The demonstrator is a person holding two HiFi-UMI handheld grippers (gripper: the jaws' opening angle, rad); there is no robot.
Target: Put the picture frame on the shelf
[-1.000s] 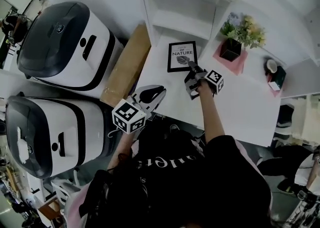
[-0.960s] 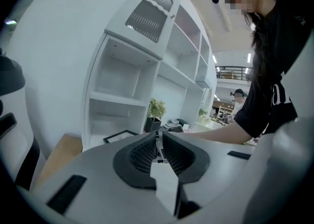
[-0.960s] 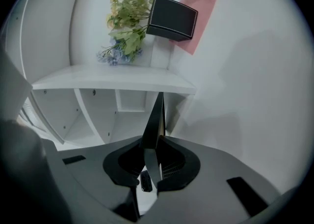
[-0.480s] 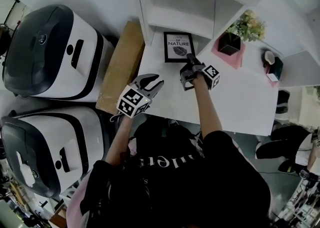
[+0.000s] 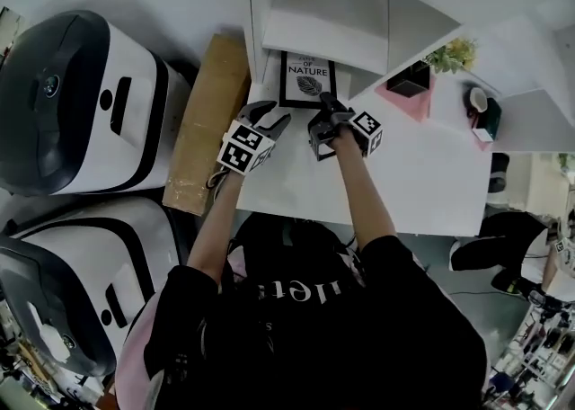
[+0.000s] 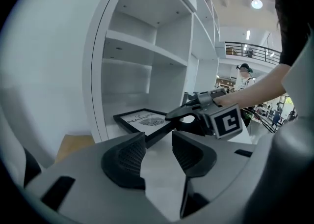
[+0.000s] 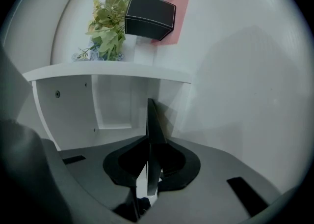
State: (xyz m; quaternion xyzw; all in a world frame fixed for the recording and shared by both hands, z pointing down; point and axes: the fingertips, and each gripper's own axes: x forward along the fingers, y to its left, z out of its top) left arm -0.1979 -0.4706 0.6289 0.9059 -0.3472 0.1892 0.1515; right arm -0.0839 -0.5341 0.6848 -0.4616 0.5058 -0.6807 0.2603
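Frame (image 5: pixel 308 81) pinched at its edge by right gripper (image 5: pixel 323 112), left gripper (image 5: pixel 268 113) opening empty at nine o'clock: keep level, slide toward twelve o'clock into shelf (image 5: pixel 316 23).

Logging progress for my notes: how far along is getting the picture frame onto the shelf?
Done: the right gripper is shut on the edge of the picture frame, which sits at the mouth of the lowest bay of the white shelf. In hand: placing it inside; the left gripper, empty, is opening beside it. Left: set it down and release.
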